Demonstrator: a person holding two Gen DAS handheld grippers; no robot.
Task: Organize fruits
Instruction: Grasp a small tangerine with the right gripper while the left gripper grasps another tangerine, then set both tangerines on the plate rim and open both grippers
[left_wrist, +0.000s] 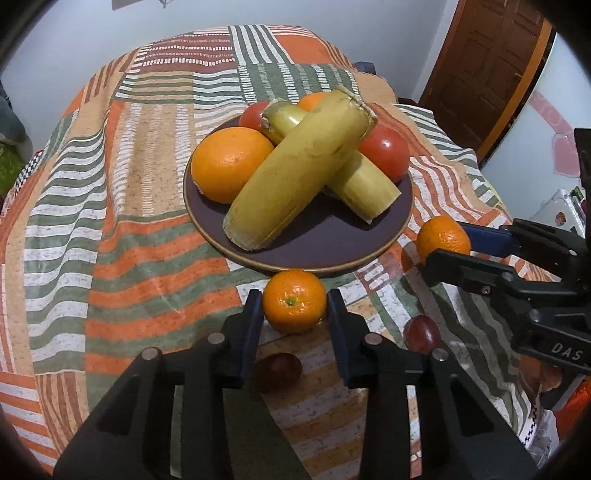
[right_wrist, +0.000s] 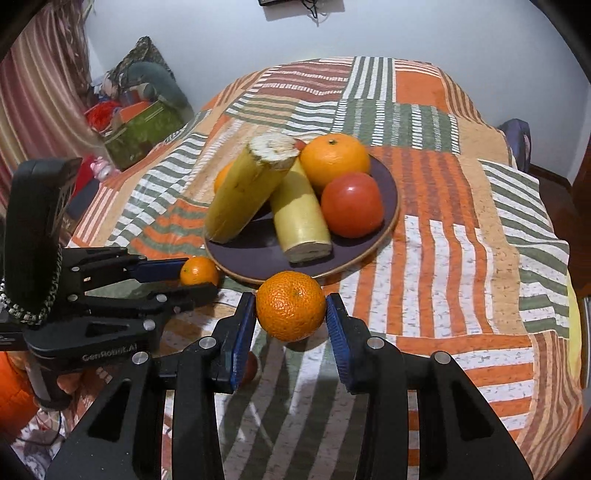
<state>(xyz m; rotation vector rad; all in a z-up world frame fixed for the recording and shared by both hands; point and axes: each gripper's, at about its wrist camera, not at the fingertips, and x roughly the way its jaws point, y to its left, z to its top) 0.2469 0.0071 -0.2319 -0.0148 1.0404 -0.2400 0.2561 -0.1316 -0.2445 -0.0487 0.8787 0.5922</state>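
My left gripper (left_wrist: 294, 301) clamps one mandarin (left_wrist: 294, 300), my right gripper (right_wrist: 290, 304) another mandarin (right_wrist: 290, 305); grapes (left_wrist: 422, 332) show clearly only leftward, half-hidden.

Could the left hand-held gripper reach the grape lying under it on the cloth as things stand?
Probably not yet: the left hand-held gripper is already shut on a mandarin, so its jaws are occupied. The grape itself lies uncovered on the cloth.
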